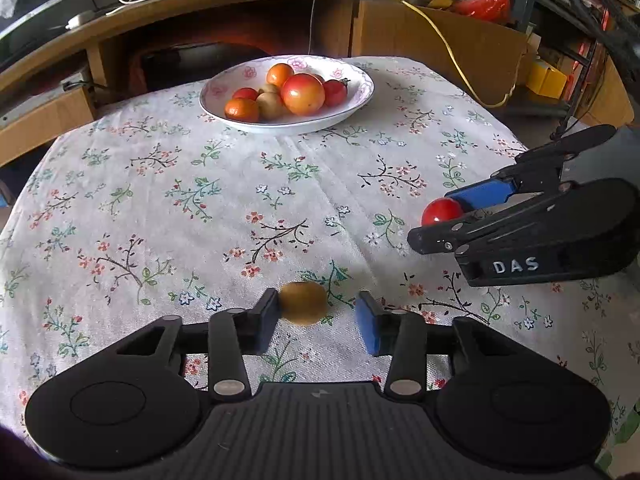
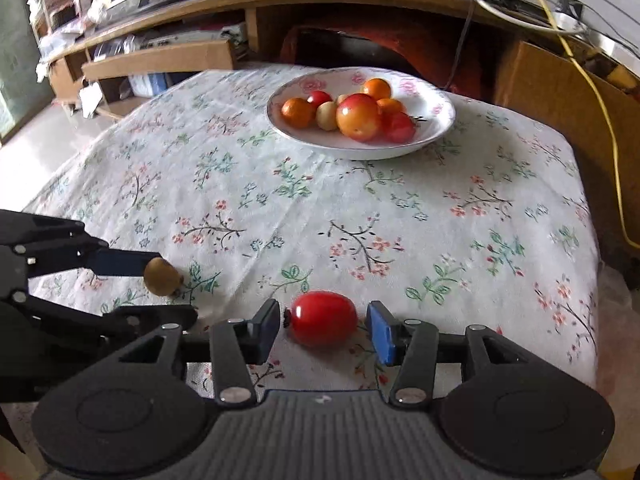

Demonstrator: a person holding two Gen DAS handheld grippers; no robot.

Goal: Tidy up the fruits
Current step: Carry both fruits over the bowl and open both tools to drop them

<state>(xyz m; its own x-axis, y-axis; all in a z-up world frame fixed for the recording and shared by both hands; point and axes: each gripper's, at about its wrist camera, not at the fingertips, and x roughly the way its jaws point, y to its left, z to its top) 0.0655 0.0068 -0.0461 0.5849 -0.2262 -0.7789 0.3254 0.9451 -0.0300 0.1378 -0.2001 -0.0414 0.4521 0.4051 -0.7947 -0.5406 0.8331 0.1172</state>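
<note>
Between the wide-open left gripper (image 1: pixel 316 314) sits a brown fruit (image 1: pixel 303 303) near the table's front edge, the open right gripper (image 2: pixel 324 322) brackets a red tomato (image 2: pixel 323 323) lying crosswise, bowl (image 2: pixel 440 128) straight ahead.

Floral-clothed table (image 1: pixel 200 200) before cluttered wooden desk (image 1: pixel 240 4)

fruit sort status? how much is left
Mostly done: several fruits already sit in the floral bowl. In hand: open left gripper brackets the brown fruit; open right gripper brackets the red tomato. Neither is clamped. Left: grasp both, place in bowl.
</note>
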